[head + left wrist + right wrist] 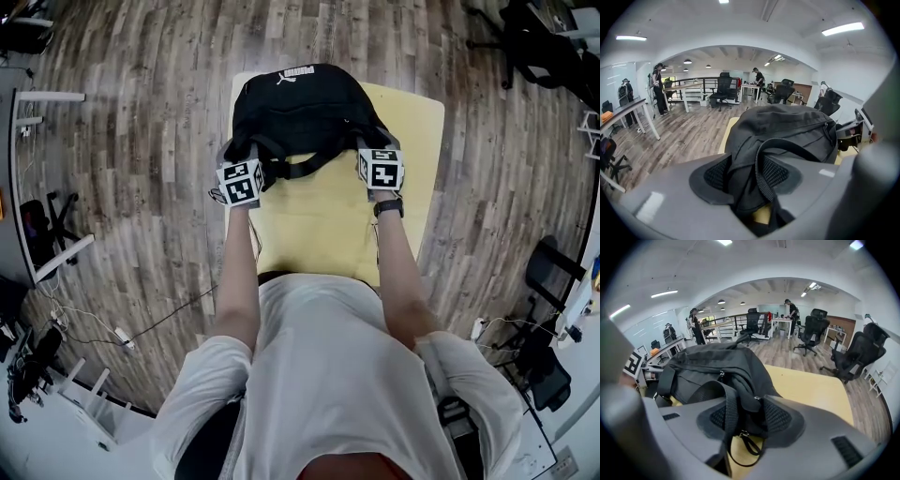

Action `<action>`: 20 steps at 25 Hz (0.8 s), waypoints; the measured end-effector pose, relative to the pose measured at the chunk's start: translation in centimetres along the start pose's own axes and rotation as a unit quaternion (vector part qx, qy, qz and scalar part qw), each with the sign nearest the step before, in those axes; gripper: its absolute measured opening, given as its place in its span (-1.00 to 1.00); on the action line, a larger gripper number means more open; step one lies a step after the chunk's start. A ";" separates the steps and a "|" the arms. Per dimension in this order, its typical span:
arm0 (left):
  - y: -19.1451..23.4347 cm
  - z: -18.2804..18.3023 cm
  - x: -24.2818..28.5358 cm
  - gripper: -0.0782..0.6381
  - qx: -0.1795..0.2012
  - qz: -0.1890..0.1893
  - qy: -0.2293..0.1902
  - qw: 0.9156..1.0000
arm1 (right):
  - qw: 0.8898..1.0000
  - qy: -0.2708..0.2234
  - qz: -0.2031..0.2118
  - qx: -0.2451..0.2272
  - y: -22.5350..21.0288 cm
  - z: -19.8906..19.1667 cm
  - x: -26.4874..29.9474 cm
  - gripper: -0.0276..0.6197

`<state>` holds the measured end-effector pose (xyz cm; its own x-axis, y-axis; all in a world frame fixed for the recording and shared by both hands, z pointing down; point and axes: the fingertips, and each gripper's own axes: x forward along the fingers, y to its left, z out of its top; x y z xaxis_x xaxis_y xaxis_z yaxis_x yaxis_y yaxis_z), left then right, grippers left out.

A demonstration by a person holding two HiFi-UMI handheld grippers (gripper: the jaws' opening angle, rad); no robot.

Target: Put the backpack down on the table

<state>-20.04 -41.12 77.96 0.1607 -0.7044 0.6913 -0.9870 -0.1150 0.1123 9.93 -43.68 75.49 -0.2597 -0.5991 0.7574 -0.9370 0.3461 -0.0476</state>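
A black backpack (300, 108) rests on the far half of the yellow table (323, 225). My left gripper (242, 152) is at its near left corner and my right gripper (377, 147) at its near right corner. In the left gripper view the jaws (745, 176) stand open, with a fold of the backpack (787, 126) and a webbing strap (759, 173) lying loosely between the pads. The right gripper (745, 416) is open too; backpack (712, 364) fabric, a strap (729, 413) and a zip pull sit between its pads above the table (811, 390).
Wooden floor surrounds the table. An office chair (548, 267) stands at the right and a white desk (37, 178) at the left. Farther back in the room are more chairs (811, 331), desks and several people (658, 89).
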 end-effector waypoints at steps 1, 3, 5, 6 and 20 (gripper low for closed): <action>0.0 0.0 -0.1 -0.26 -0.012 -0.008 0.005 1.000 | 1.000 0.001 0.004 -0.002 -0.1 0.0 -0.2 -0.42; -0.1 0.1 -0.5 -0.12 -0.036 -0.023 0.012 0.999 | 1.000 -0.002 0.013 -0.012 -0.2 0.1 -0.7 -0.24; -0.2 0.2 -1.2 -0.05 -0.049 -0.030 0.016 0.998 | 1.000 -0.004 0.015 -0.018 -0.2 0.1 -1.5 -0.16; -0.2 0.1 -1.6 -0.02 -0.046 -0.030 0.019 0.998 | 1.000 -0.004 0.014 -0.018 -0.2 0.0 -1.9 -0.15; -2.8 -0.3 -10.5 0.09 -0.027 -0.024 -0.012 0.999 | 0.997 -0.066 0.038 0.010 0.6 -1.7 -10.5 -0.14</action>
<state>-18.93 -33.22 70.56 0.2074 -0.7163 0.6663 -0.9765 -0.1112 0.1844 12.47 -35.90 68.59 -0.3577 -0.6614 0.6592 -0.9175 0.3805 -0.1160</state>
